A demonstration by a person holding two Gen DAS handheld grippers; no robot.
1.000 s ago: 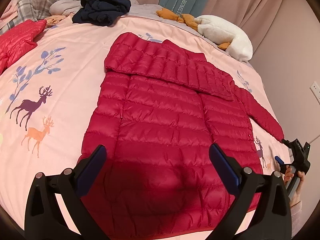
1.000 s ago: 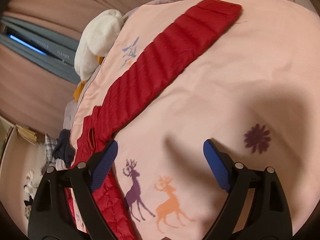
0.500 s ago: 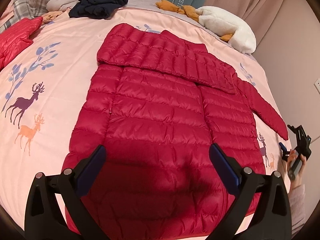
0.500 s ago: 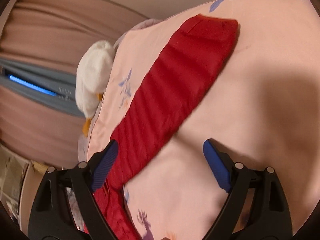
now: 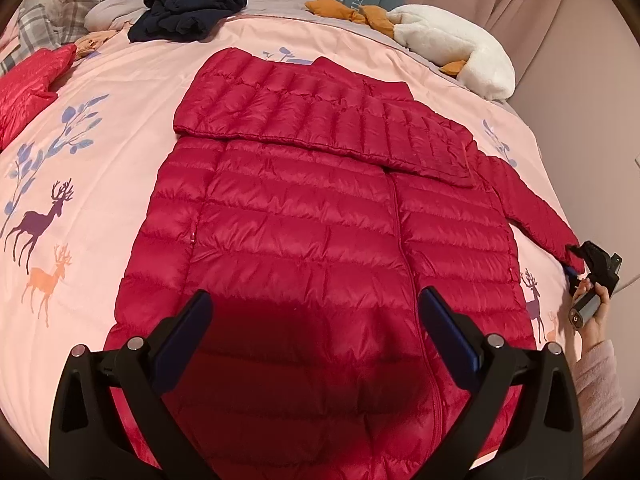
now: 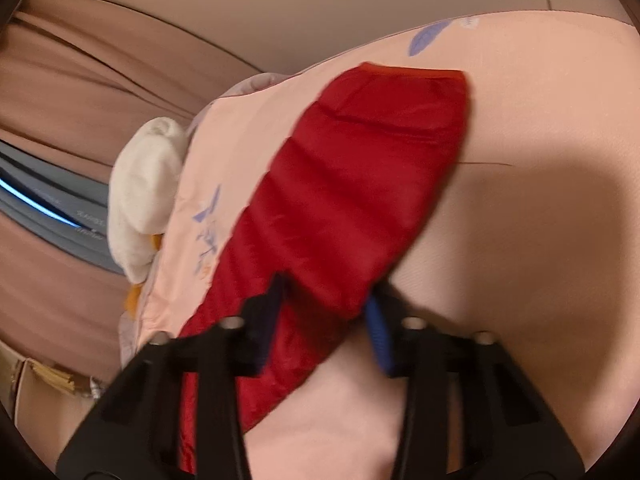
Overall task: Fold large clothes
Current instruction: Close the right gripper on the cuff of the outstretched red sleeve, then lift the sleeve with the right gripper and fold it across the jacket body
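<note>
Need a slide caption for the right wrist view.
Right hand-held gripper closing on the red jacket's sleeve on the pink bedspread.

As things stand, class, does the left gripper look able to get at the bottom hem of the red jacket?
Probably yes. The left gripper hangs open above the lower part of the red jacket, and nothing lies on the cloth between its fingers and the hem. The right gripper is off at the sleeve.

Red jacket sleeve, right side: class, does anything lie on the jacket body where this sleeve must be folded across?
Nothing visible does. The right gripper has its fingers closing around the sleeve near the cuff. The jacket body carries only the other sleeve, already folded across the chest. The dark clothes and white plush lie apart, beyond the collar.
</note>
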